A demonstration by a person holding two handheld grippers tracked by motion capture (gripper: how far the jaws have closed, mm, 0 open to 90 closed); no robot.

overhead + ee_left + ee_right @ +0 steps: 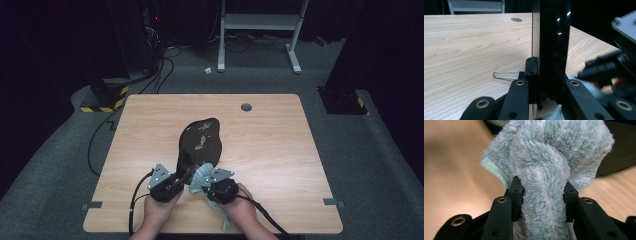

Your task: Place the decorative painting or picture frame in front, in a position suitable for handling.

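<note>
Left gripper (181, 179) clamps black tray, right gripper (200, 186) clamps fluffy cloth at tray's near end.

Left to right: left gripper (546, 82) has jaws closed on the near rim of the glossy black tray (201, 142), which in its own view stands on edge between the pads (531, 67); tray (551, 45) lies mid-table on the wooden table (150, 130), long axis pointing away, painted motif on top. A thin wire clip (505, 75) lies on the table just left of the jaws. Right gripper (543, 195) has jaws pinched tight on a bunched pale blue-green cloth (549, 165); cloth (202, 172) touches the tray's near end, tail trailing toward the table's near edge.
</note>
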